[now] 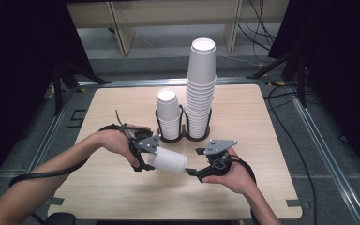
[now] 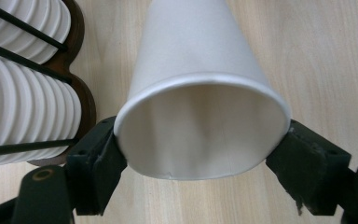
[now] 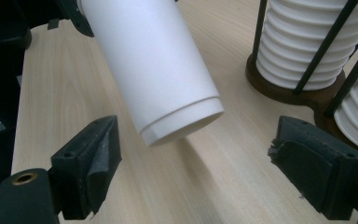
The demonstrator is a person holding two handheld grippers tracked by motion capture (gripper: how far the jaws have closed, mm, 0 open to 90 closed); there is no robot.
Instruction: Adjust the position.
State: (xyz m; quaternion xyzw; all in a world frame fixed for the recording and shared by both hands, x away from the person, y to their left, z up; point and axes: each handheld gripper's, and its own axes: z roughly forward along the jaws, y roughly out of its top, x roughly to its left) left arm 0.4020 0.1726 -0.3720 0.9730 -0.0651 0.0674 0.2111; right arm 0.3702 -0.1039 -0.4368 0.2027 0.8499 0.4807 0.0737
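High view: your left gripper (image 1: 146,158) has a single paper cup (image 1: 170,160) clamped at the rim, lying sideways in the air just in front of the cup rack (image 1: 183,133), base pointing at your right gripper (image 1: 193,161). The rack holds a short stack (image 1: 168,114) and a tall stack (image 1: 200,89). Holding the cup level between the two grippers looks like a handover setup, or a way to let the right side work on the base. Right gripper sits just off the cup's base, in front of the rack's right side; whether its tip touches the base is hard to call from this angle.

Left gripper view: jaws are closed on the cup's mouth (image 2: 200,130), one pad on each side of the rolled rim. The rim looks slightly squeezed to an oval, so the grip is firm. The rim is the stiffest part, a sensible place to pinch. The rack's wire and wooden base (image 2: 81,100) are just beside the cup.

Right gripper view: jaws stand partly open, nothing between the pads (image 3: 100,161). The cup's base (image 3: 184,123) hangs ahead of them and off to the left jaw's side, clear of both pads, above the worktop (image 3: 223,186). The rack is off to the other side. You'd need to centre the base before closing.
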